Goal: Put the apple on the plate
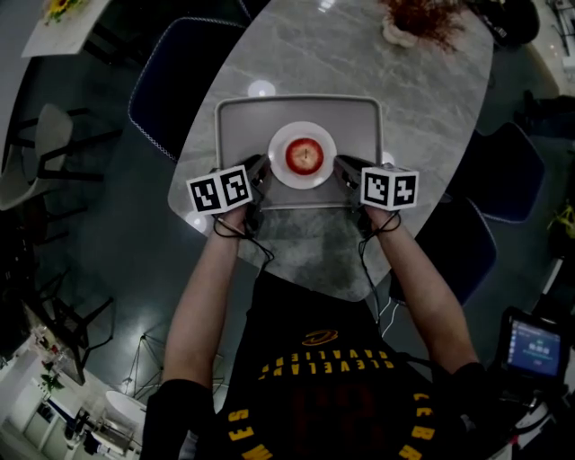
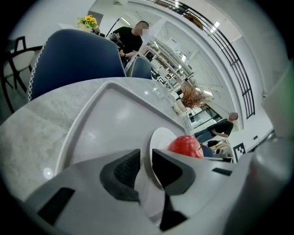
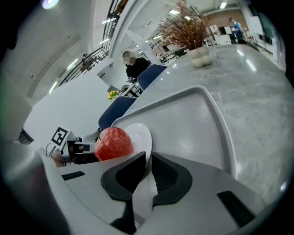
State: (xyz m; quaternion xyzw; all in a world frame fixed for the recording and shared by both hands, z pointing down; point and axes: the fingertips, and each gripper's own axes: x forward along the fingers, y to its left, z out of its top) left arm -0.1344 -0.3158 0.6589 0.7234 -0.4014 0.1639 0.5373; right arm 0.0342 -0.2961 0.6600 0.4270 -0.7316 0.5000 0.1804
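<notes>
A red apple (image 1: 304, 155) sits in the middle of a small white plate (image 1: 278, 169), which rests on a grey tray (image 1: 241, 119) on the marble table. My left gripper (image 1: 262, 172) is at the plate's left rim. In the left gripper view the plate (image 2: 158, 137) stands edge-on between the pads of that gripper (image 2: 146, 161) with a gap beside it, and the apple (image 2: 184, 146) shows just beyond. My right gripper (image 1: 342, 167) is at the right rim. In the right gripper view its jaws (image 3: 148, 161) pinch the plate's edge (image 3: 140, 133), with the apple (image 3: 114, 143) to the left.
The tray's raised rim (image 3: 220, 124) surrounds the plate. A white vase of dried branches (image 1: 406, 27) stands at the table's far end. A blue chair (image 1: 171, 85) is at the table's left side, another at the right (image 1: 503, 171). People stand far off in the room.
</notes>
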